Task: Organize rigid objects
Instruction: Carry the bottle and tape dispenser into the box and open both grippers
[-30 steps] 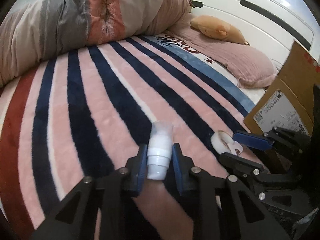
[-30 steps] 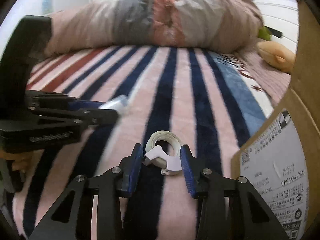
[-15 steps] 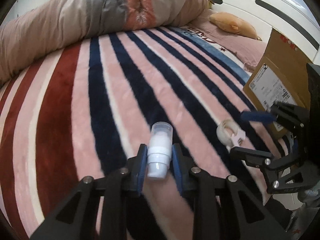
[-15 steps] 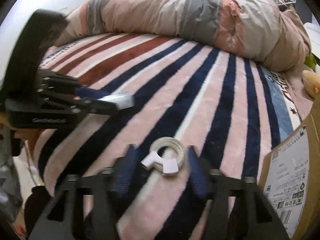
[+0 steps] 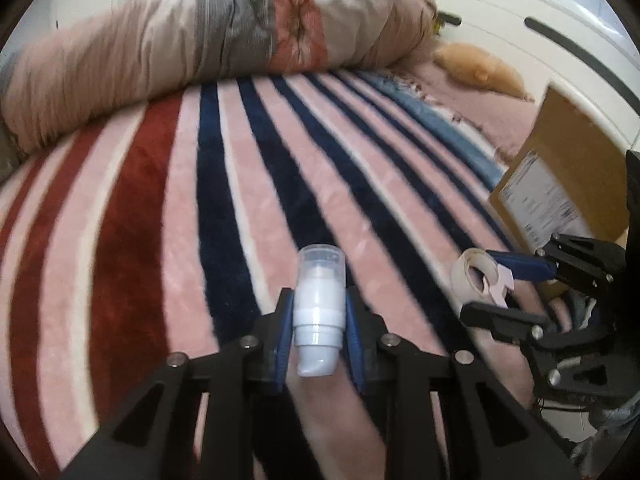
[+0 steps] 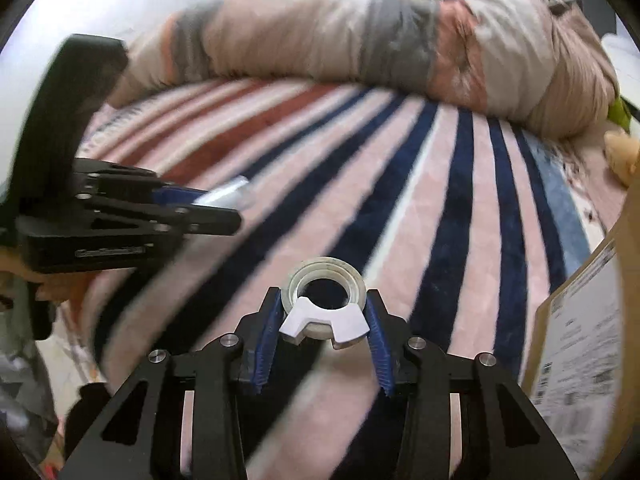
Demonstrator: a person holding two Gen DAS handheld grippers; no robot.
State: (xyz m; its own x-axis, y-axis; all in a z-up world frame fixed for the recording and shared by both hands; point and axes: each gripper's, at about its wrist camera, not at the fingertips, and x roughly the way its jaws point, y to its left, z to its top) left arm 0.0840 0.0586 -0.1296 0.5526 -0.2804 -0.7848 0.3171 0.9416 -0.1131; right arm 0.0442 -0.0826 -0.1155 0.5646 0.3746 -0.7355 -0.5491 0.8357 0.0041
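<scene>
My left gripper [image 5: 319, 304] is shut on a small white pump bottle [image 5: 319, 312] with a clear cap and holds it above the striped blanket [image 5: 168, 208]. My right gripper [image 6: 323, 304] is shut on a roll of clear tape [image 6: 324, 288] in a white dispenser clip, also held above the blanket. In the left wrist view the tape roll [image 5: 478, 278] and right gripper show at the right. In the right wrist view the left gripper [image 6: 224, 208] with the bottle [image 6: 226, 196] shows at the left.
A cardboard box [image 5: 560, 188] stands on the bed at the right, also in the right wrist view [image 6: 580, 340]. A rolled duvet [image 5: 200, 44] lies across the far side. A pink pillow with a plush toy [image 5: 480, 68] lies near the white headboard [image 5: 540, 12].
Both grippers have lifted off the blanket with their objects. The right gripper has closed on the tape roll. Both views have swung left toward the red stripes.
</scene>
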